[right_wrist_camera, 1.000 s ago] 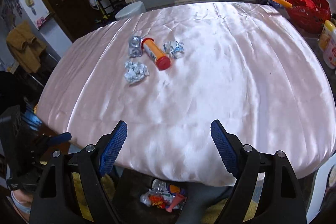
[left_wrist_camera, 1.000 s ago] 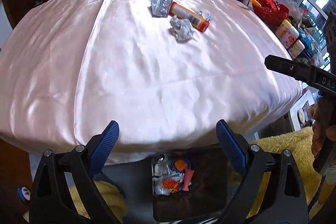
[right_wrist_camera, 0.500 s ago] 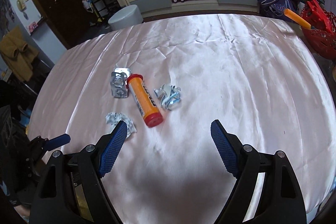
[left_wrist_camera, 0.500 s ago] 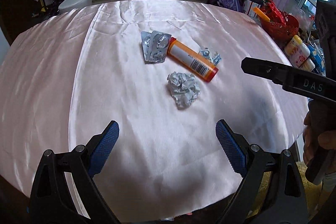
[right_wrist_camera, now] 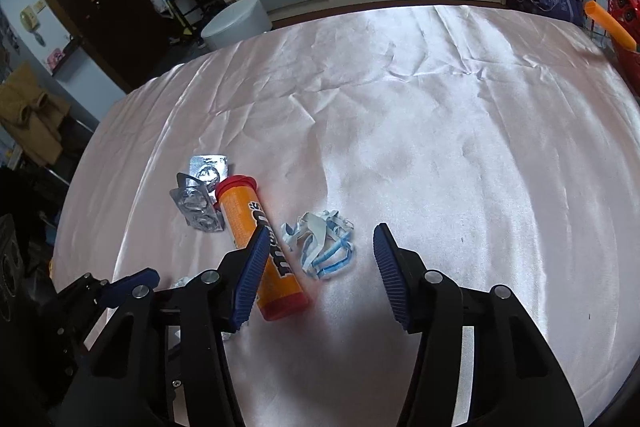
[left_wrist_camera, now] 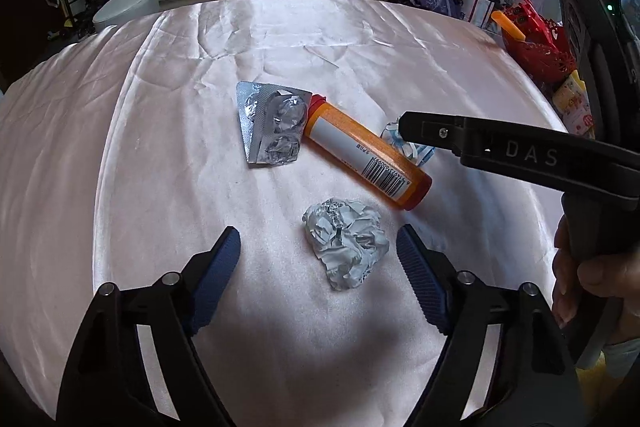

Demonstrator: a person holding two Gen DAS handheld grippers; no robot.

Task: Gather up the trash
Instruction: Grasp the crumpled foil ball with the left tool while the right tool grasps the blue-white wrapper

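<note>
Both tools closing on nothing; right tool (left_wrist_camera: 404, 131) reads "DAS", orange tube (left_wrist_camera: 366, 157) shows barcode.

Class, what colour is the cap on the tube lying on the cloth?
Red cap, clearest in the right wrist view.

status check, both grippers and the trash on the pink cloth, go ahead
Left gripper closing around crumpled foil wad, not yet pinched. Right gripper closing over blue-white wrapper. Orange tube beside both, blister packs untouched.
</note>
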